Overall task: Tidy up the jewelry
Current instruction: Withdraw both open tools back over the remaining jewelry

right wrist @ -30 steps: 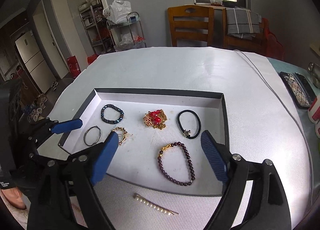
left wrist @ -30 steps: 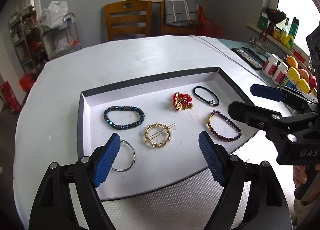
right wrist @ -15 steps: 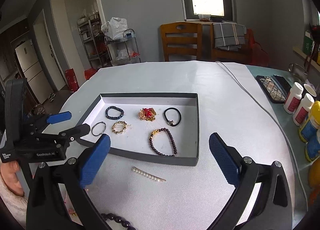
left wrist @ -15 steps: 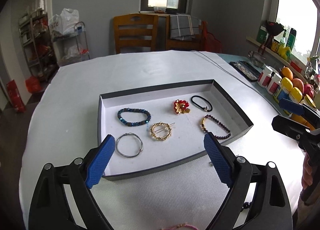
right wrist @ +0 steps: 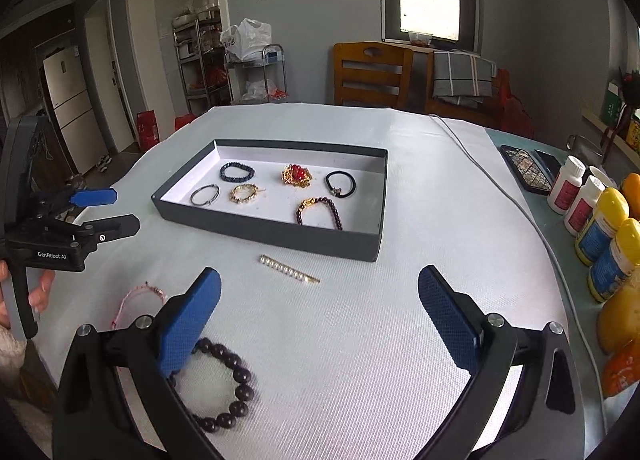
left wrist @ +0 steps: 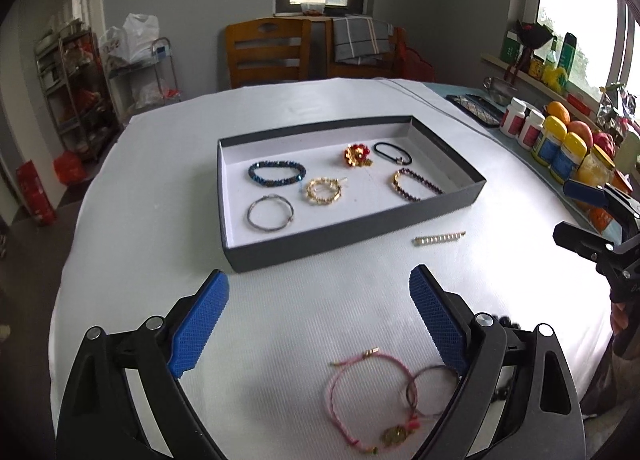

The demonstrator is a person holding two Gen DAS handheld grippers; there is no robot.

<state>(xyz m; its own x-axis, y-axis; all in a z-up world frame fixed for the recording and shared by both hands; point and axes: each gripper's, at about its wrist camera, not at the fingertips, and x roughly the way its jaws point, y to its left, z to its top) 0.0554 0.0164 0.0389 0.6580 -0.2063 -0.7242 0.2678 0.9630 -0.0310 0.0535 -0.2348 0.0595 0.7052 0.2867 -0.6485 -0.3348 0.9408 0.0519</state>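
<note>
- The pearl hair clip point(right wrist: 290, 269) lies loose on the counter point(right wrist: 420, 260), just outside the near wall of the grey tray point(right wrist: 280, 234), its long axis running slantwise, roughly along that wall.
- In the right wrist view the clip sits ahead of the right gripper point(right wrist: 320, 316), slightly left of the midline between its fingers; the fingers' gap runs roughly along the clip, so a wrist roll seems needed to pinch it across its narrow width.
- In the left wrist view the same clip lies farther off and to the right, so the right hand looks the nearer one.
- The left gripper point(left wrist: 318, 320) has the pink cord bracelet point(left wrist: 360, 396) and a thin ring bangle point(left wrist: 430, 390) just below its fingers, the likelier pick for that hand.
- A dark bead bracelet point(right wrist: 228, 384) lies partly under the right gripper's left finger.
- Both grippers' fingers stand wide apart with nothing between them; they have just been opening.
- Six pieces already lie spaced apart in the tray.
</note>
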